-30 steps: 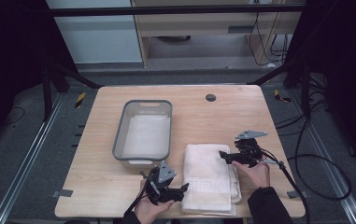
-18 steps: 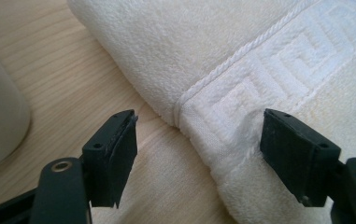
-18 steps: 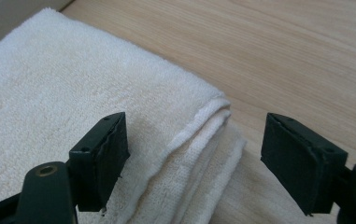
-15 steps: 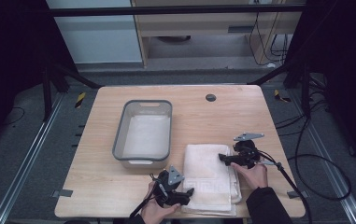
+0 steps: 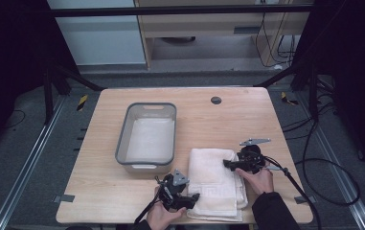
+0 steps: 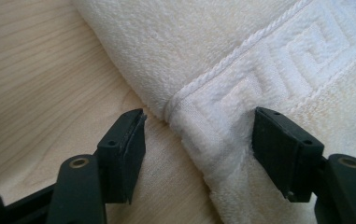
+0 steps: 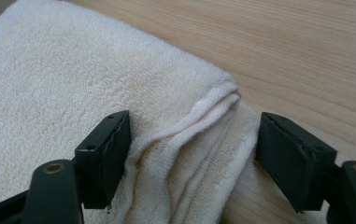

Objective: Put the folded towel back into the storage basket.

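High view: folded towel (image 5: 216, 182) lies lengthwise between both tools; left tool (image 5: 189, 197) and right tool (image 5: 228, 164) straddle opposite edges, jaws wide.

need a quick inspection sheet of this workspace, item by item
surface: wooden table, round dark port near its far edge.
job's things: folded cream towel flat at the near edge; grey tub beside it, something pale inside.
clutter: nothing seen on the table.
grippers: left claw open, jaws straddling the towel's near left edge; right claw open, jaws straddling the folded layers at its far right corner.
cables: black cable loops from the right claw off the table's right side.
surroundings: dark frame rails, yellow-black tape on the floor.
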The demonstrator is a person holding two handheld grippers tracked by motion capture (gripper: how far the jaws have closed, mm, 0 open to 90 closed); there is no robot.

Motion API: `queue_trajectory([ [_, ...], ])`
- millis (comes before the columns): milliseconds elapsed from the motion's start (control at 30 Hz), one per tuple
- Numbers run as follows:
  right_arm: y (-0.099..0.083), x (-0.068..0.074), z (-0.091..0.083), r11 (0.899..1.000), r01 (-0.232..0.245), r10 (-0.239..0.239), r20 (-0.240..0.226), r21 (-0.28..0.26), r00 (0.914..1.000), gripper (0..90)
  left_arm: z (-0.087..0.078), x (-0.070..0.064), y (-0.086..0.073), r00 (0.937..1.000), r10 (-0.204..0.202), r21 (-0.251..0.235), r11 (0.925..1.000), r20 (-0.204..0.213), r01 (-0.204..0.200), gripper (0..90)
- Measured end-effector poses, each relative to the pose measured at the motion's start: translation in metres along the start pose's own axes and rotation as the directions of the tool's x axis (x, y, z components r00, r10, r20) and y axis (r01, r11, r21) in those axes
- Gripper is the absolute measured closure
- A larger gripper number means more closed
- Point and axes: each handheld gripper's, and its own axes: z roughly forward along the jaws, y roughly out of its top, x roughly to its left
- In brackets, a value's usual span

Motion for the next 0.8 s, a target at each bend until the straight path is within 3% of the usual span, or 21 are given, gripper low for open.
queue_trajectory([
  [367,-0.0019,-0.0006,0.0006,0.997,-0.07,0.07,-0.057,0.014,0.9959,42.6,-0.0001,-0.0015,0.0009,0.9991,-0.008,0.011,0.9999,0.042,0.007,49.1],
  [467,-0.0016,-0.0007,0.0007,0.995,-0.095,0.097,-0.09,0.023,0.9912,51.8,0.0004,-0.0016,0.0012,0.9978,-0.022,0.011,0.9997,0.062,0.021,54.5],
  [800,0.0006,0.0011,-0.0031,0.993,-0.116,0.118,-0.114,0.023,0.9865,67.4,-0.001,-0.0033,0.0025,0.9953,-0.011,0.003,0.9999,0.096,0.011,72.1],
])
